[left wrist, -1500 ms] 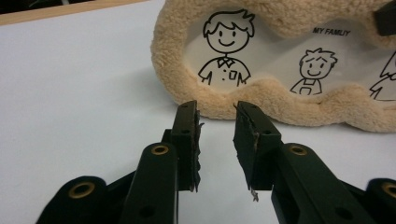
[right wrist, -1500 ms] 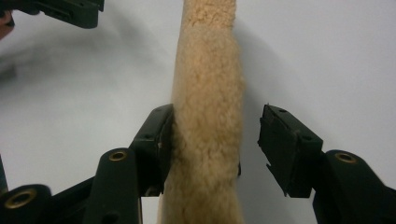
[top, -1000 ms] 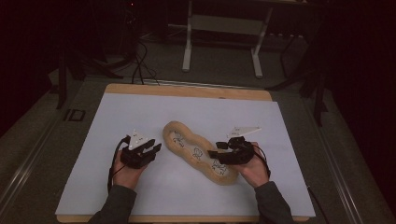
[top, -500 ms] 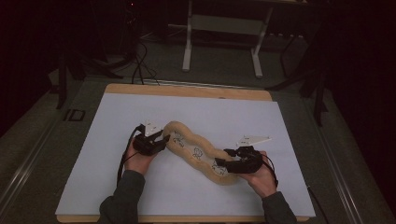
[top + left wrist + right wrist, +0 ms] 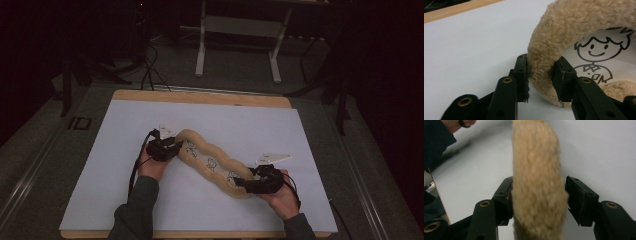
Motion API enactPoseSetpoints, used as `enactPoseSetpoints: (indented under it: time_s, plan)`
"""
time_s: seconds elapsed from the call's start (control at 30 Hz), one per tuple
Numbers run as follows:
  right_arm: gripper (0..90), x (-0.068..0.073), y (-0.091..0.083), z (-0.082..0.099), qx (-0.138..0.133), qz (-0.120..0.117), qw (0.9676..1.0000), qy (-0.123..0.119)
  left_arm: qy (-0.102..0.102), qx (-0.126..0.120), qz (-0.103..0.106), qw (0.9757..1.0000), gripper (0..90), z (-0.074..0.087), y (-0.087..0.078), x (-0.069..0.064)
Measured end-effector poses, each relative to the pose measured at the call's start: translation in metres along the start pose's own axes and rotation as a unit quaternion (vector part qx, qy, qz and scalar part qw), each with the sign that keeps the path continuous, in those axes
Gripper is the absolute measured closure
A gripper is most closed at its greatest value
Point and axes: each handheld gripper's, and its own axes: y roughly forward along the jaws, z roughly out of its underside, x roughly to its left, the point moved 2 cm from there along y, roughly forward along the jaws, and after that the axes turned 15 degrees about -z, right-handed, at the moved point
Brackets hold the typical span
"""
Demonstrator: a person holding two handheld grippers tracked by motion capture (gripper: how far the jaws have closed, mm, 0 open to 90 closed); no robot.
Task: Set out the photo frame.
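- Right now I see the fleece insole [image 5: 210, 161] lying slantwise near the middle of the white surface [image 5: 300, 135], its printed side up, with cartoon figures along it.
- From the high view, my left gripper [image 5: 167, 146] sits at the insole's far-left end and my right gripper [image 5: 247, 181] at its near-right end, so the insole runs between the two.
- In the left gripper view, the left gripper [image 5: 540, 75] has the insole's fuzzy rim [image 5: 544, 62] between its jaws; both pads press into the pile, so I read it as clamped on the insole. Its jaws have just been closing, with the rim between them.
- Just beyond that rim, on the insole's inner face, I can see a smiling cartoon figure [image 5: 599, 50] drawn in black line.
- In the right gripper view, the right gripper [image 5: 539, 195] straddles the insole's other end [image 5: 536, 182]; the left jaw touches the fleece, while the right jaw stands slightly off it, so I call it open around the insole. Its jaws have just been opening.
- Beyond the insole in that same view, a dark sleeve [image 5: 436, 142] shows at the top left.
- Past the far edge of the surface from the insole, a white stand [image 5: 240, 45] rests on the floor.
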Motion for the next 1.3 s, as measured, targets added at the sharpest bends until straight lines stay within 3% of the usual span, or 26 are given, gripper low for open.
enactPoseSetpoints:
  time_s: [0.3,0.47,0.57,0.73,1.1,1.3]
  plan:
    - [44.0,0.001,0.002,0.019,0.016,0.008,0.9996,0.022,-0.021,0.007,0.004,0.9997,72.0,0.000,-0.001,0.001]
    - [60.5,0.001,0.002,0.024,0.023,-0.005,0.9993,0.030,-0.029,0.007,0.003,0.9995,72.5,0.000,-0.002,0.001]
    - [64.9,0.003,0.001,0.022,0.025,0.011,0.9995,0.018,-0.035,0.004,-0.002,0.9994,73.1,0.001,-0.004,0.001]
    - [65.3,-0.005,0.001,0.016,0.022,0.031,0.9988,0.030,-0.047,-0.008,-0.017,0.9987,73.6,-0.001,-0.009,0.003]
    - [64.8,-0.028,-0.008,-0.003,-0.032,0.070,0.9951,0.062,-0.086,-0.024,-0.022,0.9958,73.9,-0.003,-0.020,0.010]
    - [63.4,-0.037,-0.012,-0.021,-0.053,0.065,0.9947,0.059,-0.112,-0.032,-0.033,0.9927,73.9,-0.004,-0.028,0.017]
